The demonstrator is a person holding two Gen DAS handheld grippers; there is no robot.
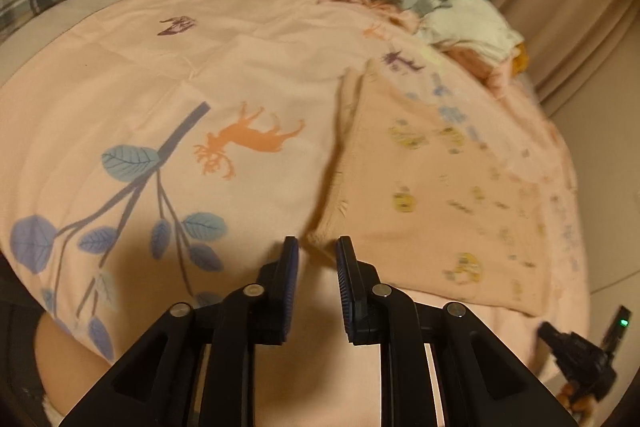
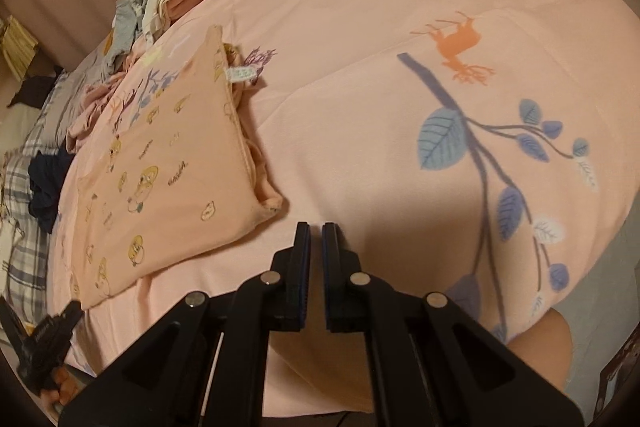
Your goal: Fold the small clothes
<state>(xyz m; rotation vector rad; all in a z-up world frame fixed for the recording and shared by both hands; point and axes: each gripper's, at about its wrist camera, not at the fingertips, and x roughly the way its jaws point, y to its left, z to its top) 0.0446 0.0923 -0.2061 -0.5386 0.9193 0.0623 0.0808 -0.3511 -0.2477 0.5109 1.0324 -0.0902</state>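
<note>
The folded garment (image 2: 168, 179) lies just beside both empty grippers (left (image 1: 317, 247) parted, right (image 2: 316, 233) nearly closed).

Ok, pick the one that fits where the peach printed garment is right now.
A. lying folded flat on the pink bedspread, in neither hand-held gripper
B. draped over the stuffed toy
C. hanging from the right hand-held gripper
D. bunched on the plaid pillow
A: the peach printed garment lies flat on the pink bedspread, while the right hand-held gripper and left hand-held gripper have nothing between their fingers.
</note>
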